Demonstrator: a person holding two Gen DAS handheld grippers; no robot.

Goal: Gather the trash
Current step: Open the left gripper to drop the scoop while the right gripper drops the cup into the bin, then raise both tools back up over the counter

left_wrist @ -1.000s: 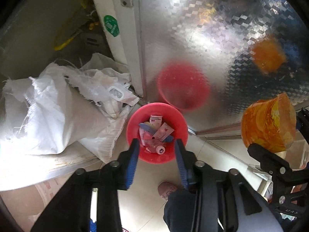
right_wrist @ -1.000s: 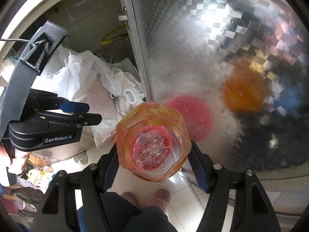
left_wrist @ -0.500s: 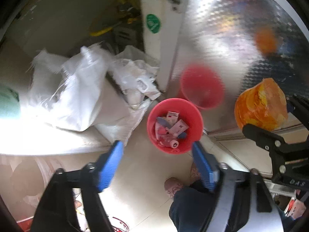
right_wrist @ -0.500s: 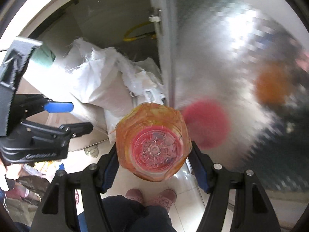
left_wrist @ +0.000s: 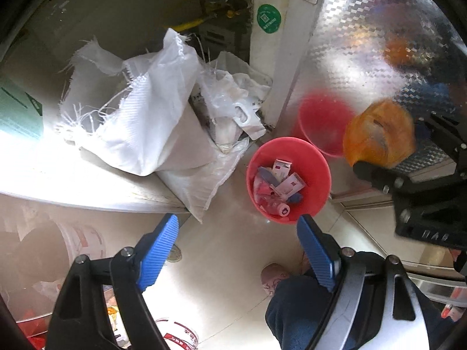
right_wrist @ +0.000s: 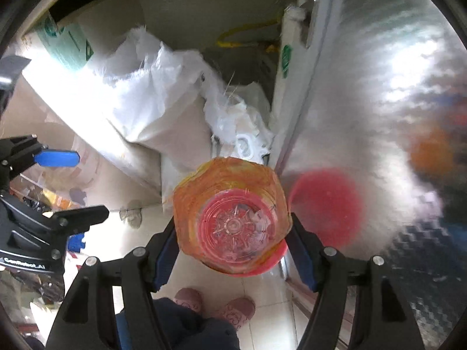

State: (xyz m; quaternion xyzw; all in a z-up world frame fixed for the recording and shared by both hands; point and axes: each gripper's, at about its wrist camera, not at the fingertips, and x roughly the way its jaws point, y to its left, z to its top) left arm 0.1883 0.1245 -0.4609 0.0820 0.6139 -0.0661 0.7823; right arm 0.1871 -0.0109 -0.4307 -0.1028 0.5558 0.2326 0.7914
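A red bin (left_wrist: 318, 163) stands on the tiled floor with small pink and white cartons and a little bottle inside. My left gripper (left_wrist: 236, 224) hangs above the floor just left of the bin. Its jaws are opening wide, with nothing between the blue pads (left_wrist: 160, 245). My right gripper (right_wrist: 232, 227) points down with an orange plastic bottle (right_wrist: 230, 192) between its pads. Its jaws are opening, and the pads still touch the bottle's sides. The bin's rim (right_wrist: 277, 258) shows right under the bottle. The left wrist view has the bottle (left_wrist: 379, 134) at the bin's upper right.
White woven sacks (left_wrist: 151, 122) and crumpled plastic (left_wrist: 233, 102) lie against the wall left of the bin. A shiny patterned metal door (left_wrist: 364, 43) stands behind it and mirrors the bin and bottle. A person's slippers (right_wrist: 233, 309) and dark trouser leg (left_wrist: 306, 306) are below.
My left gripper's jaws have spread wide, and it has drifted left, away from over the bin. The right gripper has carried the bottle over the bin's rim.
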